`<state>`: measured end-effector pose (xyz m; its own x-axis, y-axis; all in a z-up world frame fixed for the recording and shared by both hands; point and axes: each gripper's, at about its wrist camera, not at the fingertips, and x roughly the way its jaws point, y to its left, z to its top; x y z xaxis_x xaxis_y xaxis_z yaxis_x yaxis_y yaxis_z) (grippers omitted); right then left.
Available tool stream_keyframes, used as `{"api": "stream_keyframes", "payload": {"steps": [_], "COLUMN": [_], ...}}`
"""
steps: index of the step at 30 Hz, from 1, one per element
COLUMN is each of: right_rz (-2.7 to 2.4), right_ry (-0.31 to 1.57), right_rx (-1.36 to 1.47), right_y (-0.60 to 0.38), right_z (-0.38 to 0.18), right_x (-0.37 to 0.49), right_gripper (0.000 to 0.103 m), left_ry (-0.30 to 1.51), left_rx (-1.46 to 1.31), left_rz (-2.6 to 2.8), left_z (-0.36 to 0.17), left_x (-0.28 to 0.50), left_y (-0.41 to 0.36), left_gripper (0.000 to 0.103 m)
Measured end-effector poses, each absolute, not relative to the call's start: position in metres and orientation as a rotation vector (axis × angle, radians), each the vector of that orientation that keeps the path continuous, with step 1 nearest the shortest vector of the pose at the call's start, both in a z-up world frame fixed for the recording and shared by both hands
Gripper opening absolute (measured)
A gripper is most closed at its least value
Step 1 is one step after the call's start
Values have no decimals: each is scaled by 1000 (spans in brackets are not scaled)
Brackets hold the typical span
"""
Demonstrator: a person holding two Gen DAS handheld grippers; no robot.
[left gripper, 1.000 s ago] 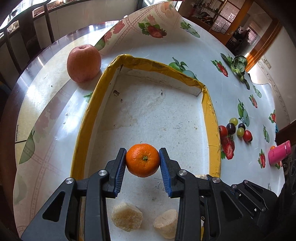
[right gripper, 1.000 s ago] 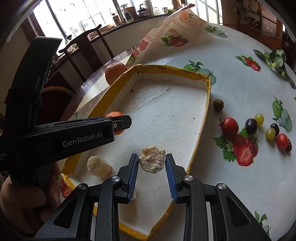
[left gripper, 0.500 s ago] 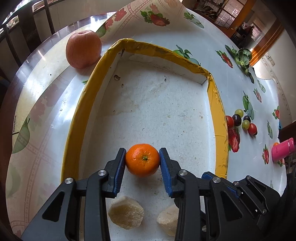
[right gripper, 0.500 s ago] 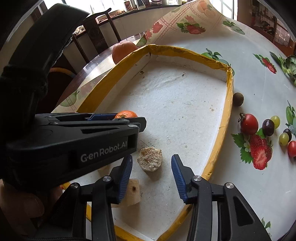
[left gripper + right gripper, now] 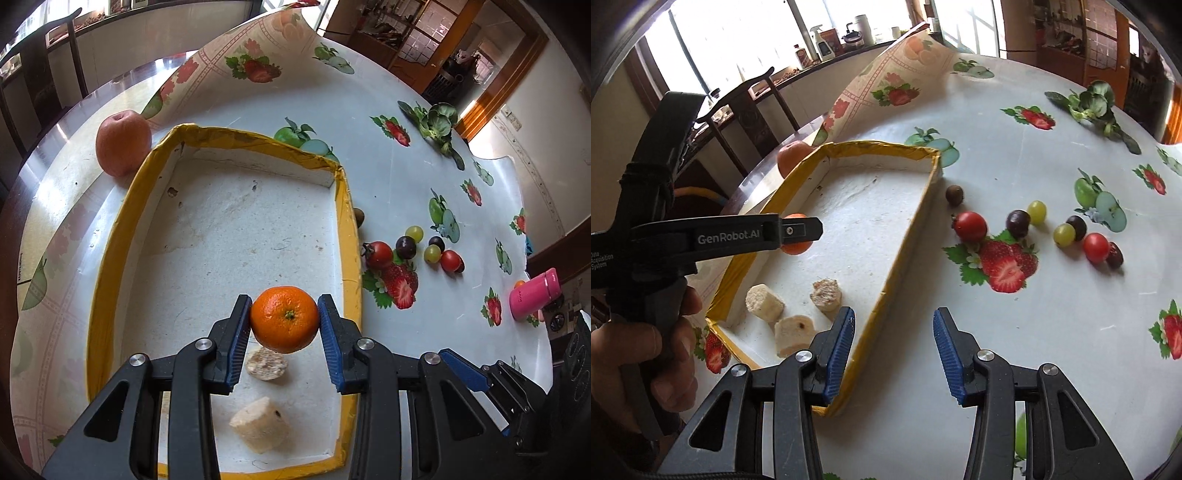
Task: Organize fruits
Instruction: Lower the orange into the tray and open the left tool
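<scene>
My left gripper (image 5: 284, 320) is shut on a small orange (image 5: 284, 319) and holds it above the near end of the yellow-rimmed tray (image 5: 110, 236). Pale banana pieces (image 5: 260, 424) lie on the tray floor below it. In the right wrist view the left gripper (image 5: 798, 236) shows from the side, with three banana pieces (image 5: 824, 293) in the tray (image 5: 905, 236). My right gripper (image 5: 892, 352) is open and empty, over the tray's near right corner and the tablecloth.
A red apple (image 5: 123, 147) sits outside the tray's far left corner. Cherry tomatoes (image 5: 969, 226), grapes (image 5: 1036, 212) and a brown fruit (image 5: 955, 194) lie right of the tray. A pink cup (image 5: 533, 297) and leafy greens (image 5: 439, 122) sit farther right. A chair (image 5: 750, 107) stands behind.
My right gripper let go of the banana piece, opened and drew back to the right, off the tray. My left gripper kept the orange and shifted toward the tray's near right side.
</scene>
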<state>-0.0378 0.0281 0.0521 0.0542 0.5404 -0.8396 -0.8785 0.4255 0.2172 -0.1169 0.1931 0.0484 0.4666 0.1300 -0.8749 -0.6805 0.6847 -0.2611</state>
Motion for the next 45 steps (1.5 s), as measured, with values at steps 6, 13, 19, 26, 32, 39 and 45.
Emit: {"api": "stream_keyframes", "payload": {"steps": [6,13,19,26,32,39,45], "right_rz": [1031,959,922,904,902,930,943], "right_ry": [1049,1054,1059,1063,1070,1068,1065], "right_rx": [-350,-307,-286,-270,-256,-276,-284], "right_y": [-7,-34,-46,-53,-56,-46,-41], "right_z": [53,52,48,43,40,40,41], "right_x": [-7,22,43,62,69,63,57], "right_gripper": [46,46,46,46,46,46,46], "left_ry": [972,993,1011,1008,955,964,1019], "left_rx": [-629,-610,-640,-624,-614,-706,-720], "left_rz": [465,379,348,375,474,630,689], "left_z": [54,51,39,35,49,23,6], "left_x": [-89,-55,-35,-27,-58,-101,-114], "left_y": [161,127,119,122,144,192,201], "left_gripper": [34,34,34,34,34,34,37]}}
